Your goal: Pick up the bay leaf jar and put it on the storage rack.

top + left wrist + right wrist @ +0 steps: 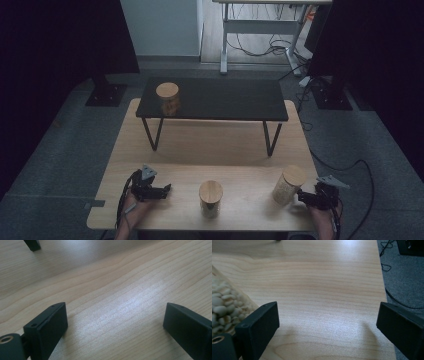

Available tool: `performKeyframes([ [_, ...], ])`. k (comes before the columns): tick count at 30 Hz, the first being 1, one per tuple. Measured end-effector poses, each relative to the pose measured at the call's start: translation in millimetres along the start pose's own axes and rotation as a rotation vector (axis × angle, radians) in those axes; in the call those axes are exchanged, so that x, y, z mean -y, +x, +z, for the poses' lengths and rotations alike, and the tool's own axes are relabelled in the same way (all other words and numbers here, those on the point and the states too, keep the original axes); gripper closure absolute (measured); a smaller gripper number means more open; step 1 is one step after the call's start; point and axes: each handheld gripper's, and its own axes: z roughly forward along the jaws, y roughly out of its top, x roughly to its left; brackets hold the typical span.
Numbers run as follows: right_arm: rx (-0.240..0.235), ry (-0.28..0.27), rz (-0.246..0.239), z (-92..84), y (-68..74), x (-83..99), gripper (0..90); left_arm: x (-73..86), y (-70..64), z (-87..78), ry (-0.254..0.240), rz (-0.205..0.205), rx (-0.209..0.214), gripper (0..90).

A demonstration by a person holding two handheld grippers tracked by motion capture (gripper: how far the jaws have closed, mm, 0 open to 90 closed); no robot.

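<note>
Three clear jars with round wooden lids are in the high view. One jar (167,96) stands on the left end of a low black shelf (225,100). A second jar (210,198) stands at the table's front middle, and a third jar (288,184) at the front right. My left gripper (165,190) rests low at the front left and points toward the middle jar. Its jaws are open over bare wood (116,315). My right gripper (303,196) sits just right of the third jar, open (328,315). That jar of pale beans (223,306) is beside its left jaw.
The light wooden table (200,150) carries the black shelf on thin legs, one leg foot (32,244) showing ahead of my left gripper. The table's right edge (384,290) is close to my right gripper, with grey carpet and cables beyond. Black stands flank the table.
</note>
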Motion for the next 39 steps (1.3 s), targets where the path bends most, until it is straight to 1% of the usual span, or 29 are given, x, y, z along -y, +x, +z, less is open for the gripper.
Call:
performKeyframes([
  [4, -0.003, -0.017, -0.007, -3.6, 1.2, -0.1, 4.2, -0.1, -0.1, 0.2, 0.002, -0.001, -0.002, 4.6],
  [12, -0.005, -0.064, 0.020, -13.4, 0.6, 0.4, 4.2, 0.0, -0.1, 0.2, 0.002, -0.001, -0.002, 4.5],
  [15, -0.004, -0.073, 0.022, -18.4, -0.2, 2.4, 4.5, 0.0, -0.1, 0.2, 0.002, 0.000, -0.003, 4.5],
  [21, -0.021, -0.090, 0.031, -26.3, -1.5, 7.3, 5.0, 0.2, -0.2, 0.0, 0.002, -0.003, -0.005, 4.4],
  [27, -0.047, -0.115, 0.022, -36.3, 0.7, 8.5, 5.6, 0.3, -0.3, -0.1, 0.003, -0.005, -0.008, 4.4],
  [35, -0.087, -0.131, 0.009, -47.9, 5.8, 9.7, 5.5, 0.4, -0.4, -0.2, 0.003, -0.006, -0.009, 4.4],
  [39, -0.097, -0.137, -0.013, -51.3, 10.6, 10.0, 5.5, 0.4, -0.4, -0.3, 0.003, -0.007, -0.011, 4.3],
])
